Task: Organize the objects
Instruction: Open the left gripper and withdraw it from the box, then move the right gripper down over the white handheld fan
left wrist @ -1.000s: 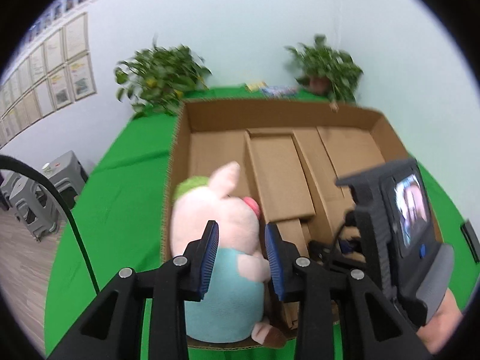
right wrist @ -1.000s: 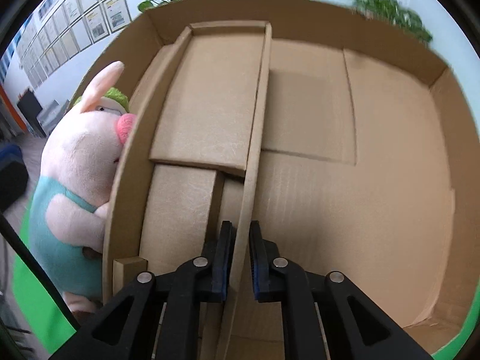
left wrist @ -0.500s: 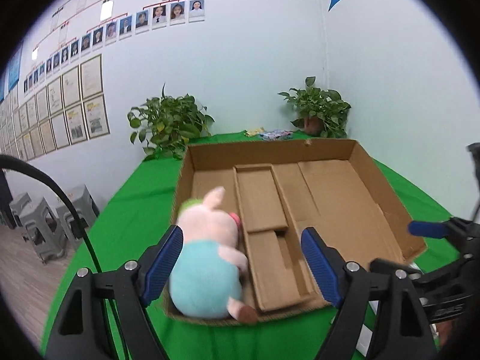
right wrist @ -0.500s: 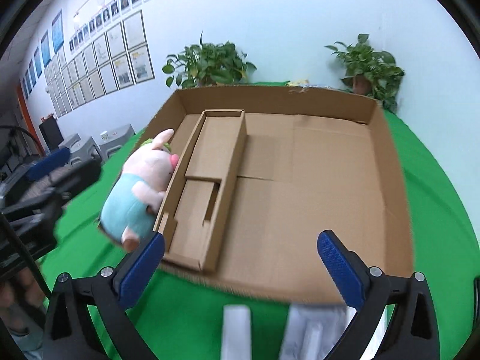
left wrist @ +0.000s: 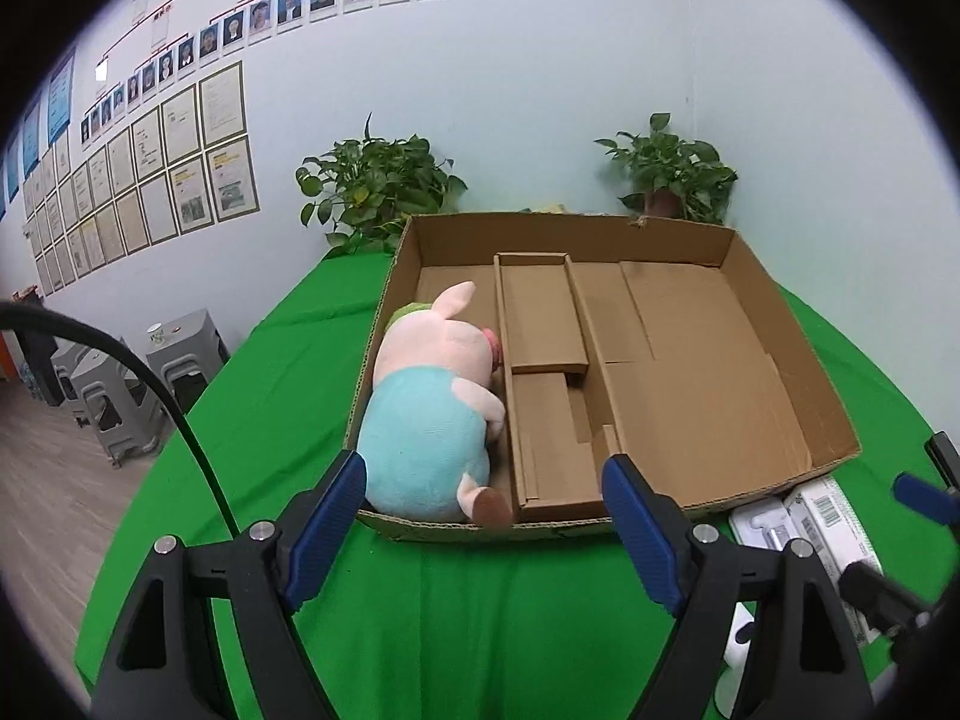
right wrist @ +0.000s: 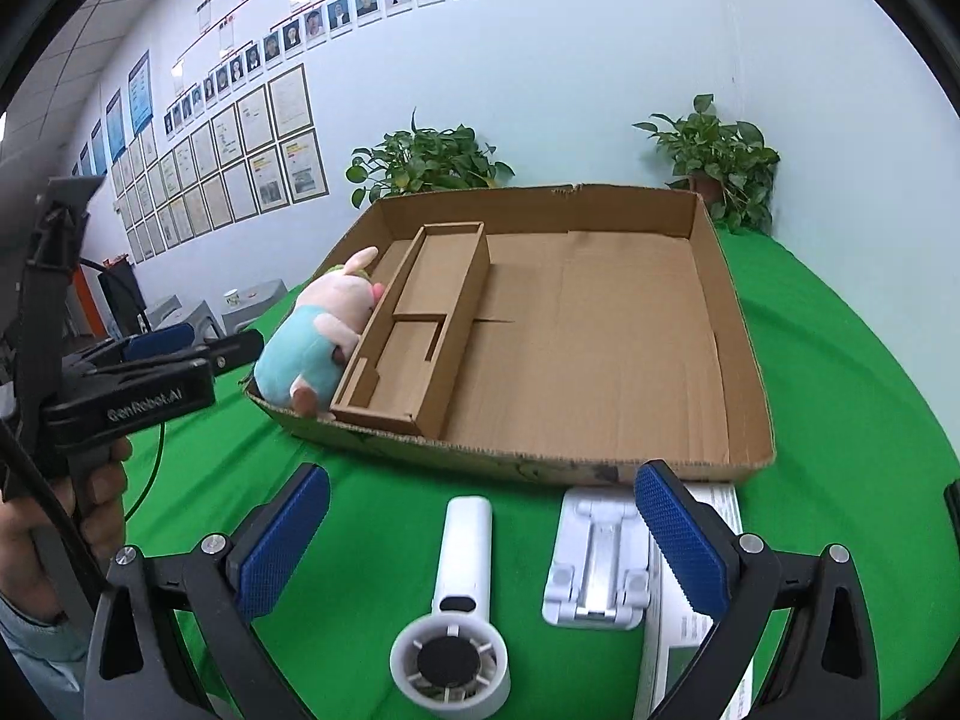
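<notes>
Both grippers w/ jaws wide apart, nothing held. Left gripper (left wrist: 483, 525) hangs over the near edge of the cardboard box (left wrist: 786, 324); right gripper (right wrist: 480, 546) sits above items on the green tabletop (right wrist: 840, 372), just near of the box front wall.

Plush pig (left wrist: 429, 414) already lies in the box's left slot, beside the inner cardboard divider (right wrist: 420, 330). Not yet boxed: white handheld fan (right wrist: 456, 612), white folding stand (right wrist: 594, 564), and a printed pack (right wrist: 690, 618) at the far right, partly hidden.

Likely next step: right gripper takes the fan. To do it well: close across the slim handle, not the round head; approx centre of the handle so it doesn't tip; lift clear of the front wall before moving into the large open right section. Left gripper should stay out of the way
</notes>
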Tool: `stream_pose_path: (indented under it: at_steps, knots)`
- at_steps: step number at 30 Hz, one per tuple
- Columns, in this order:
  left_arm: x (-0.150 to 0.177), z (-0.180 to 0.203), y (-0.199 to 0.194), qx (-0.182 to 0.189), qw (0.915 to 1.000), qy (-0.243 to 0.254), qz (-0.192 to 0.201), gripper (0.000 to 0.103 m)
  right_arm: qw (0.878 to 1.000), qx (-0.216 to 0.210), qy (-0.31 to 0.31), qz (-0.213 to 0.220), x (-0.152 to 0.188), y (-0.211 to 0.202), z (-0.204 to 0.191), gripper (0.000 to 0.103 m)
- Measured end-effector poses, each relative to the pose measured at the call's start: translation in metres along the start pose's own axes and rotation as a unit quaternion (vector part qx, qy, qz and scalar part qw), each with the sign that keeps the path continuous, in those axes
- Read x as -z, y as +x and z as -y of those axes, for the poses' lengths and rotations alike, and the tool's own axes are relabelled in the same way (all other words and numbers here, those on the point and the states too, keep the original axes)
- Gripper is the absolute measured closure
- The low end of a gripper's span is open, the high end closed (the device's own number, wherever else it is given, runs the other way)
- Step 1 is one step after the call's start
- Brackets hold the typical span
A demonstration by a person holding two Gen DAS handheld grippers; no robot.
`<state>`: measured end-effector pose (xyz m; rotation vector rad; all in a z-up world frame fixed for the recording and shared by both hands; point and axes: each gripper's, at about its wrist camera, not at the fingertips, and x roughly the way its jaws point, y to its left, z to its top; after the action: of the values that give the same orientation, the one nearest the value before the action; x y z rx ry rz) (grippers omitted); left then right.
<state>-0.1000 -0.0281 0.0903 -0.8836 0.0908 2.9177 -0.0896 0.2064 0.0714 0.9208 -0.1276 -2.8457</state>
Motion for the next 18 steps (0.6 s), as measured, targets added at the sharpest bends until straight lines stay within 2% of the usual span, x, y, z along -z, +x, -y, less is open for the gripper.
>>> stream_pose_path:
  at_steps: [8,13,18]
  knots:
    - [0.004,0.013,0.001,0.045,0.9989,0.003,-0.013,0.022,0.999,-0.038,-0.02,-0.018,0.016,0.002,-0.005,0.001]
    - [0.007,0.019,0.006,0.065,0.9976,0.003,-0.021,0.022,0.999,-0.036,-0.004,-0.028,0.022,0.002,0.002,0.001]
    - [0.015,0.024,0.016,0.116,0.992,-0.003,-0.051,0.022,0.998,-0.046,-0.002,-0.047,0.036,0.001,0.002,0.001]
